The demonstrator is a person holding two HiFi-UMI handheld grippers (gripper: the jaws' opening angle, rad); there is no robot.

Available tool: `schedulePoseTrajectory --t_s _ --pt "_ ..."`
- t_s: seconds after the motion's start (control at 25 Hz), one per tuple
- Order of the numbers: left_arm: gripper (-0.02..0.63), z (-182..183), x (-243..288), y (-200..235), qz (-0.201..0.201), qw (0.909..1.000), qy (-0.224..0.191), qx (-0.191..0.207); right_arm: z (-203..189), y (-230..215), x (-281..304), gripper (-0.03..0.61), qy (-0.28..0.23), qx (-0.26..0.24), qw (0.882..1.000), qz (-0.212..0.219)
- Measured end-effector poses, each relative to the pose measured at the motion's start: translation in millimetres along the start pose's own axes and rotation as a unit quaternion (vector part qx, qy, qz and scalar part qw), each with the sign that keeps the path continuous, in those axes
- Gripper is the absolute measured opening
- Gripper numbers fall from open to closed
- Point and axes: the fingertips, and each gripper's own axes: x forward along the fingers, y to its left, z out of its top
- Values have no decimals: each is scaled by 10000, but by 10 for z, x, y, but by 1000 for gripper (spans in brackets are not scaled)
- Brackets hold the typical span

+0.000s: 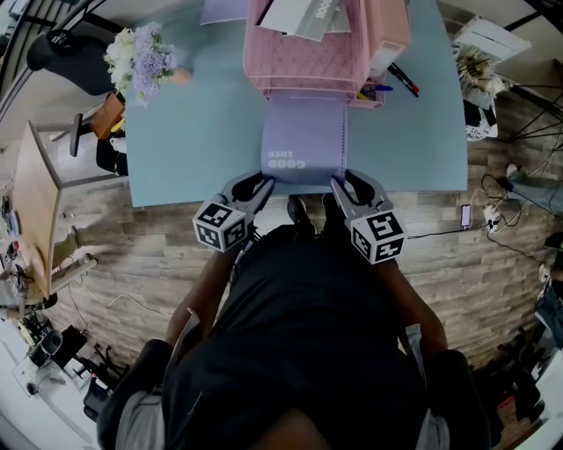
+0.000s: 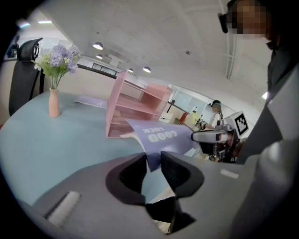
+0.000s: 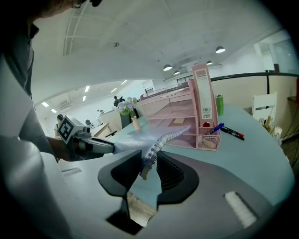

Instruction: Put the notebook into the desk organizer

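Spiral-bound purple notebook (image 1: 303, 141), pink mesh organizer (image 1: 308, 61)

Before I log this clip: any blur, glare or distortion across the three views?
Head view: strong fisheye, table edges bow, notebook print legible. Left gripper view: dark vignette, ceiling lamps bright without flare. Right gripper view: same vignette, notebook's spiral crisp, no motion blur.

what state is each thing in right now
notebook, closed, far edge at the organizer's bottom tray
left gripper, shut on notebook's near corner
right gripper, shut on its spiral edge
organizer, upright, papers on top
vase, upright, holding flowers
marker, lying flat beside organizer
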Motion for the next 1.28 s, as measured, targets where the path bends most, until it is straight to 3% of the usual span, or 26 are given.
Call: schedulePoseTrajectory --t_s 0.28,0.64,0.96,1.28 --pt "156 35 -102 -54 30 9998 -169 -42 96 72 -56 103 -118 -144 9998 52" --pt "155 -102 8 0 16 10000 42 39 -79 13 -4 103 21 -181 9998 -32" --pt "156 -253 -44 181 151 9989 154 -409 -63 168 158 103 82 -679 9977 -13" --pt "156 -185 -80 231 269 9984 298 -399 -37 285 179 104 -157 -1048 9944 -11"
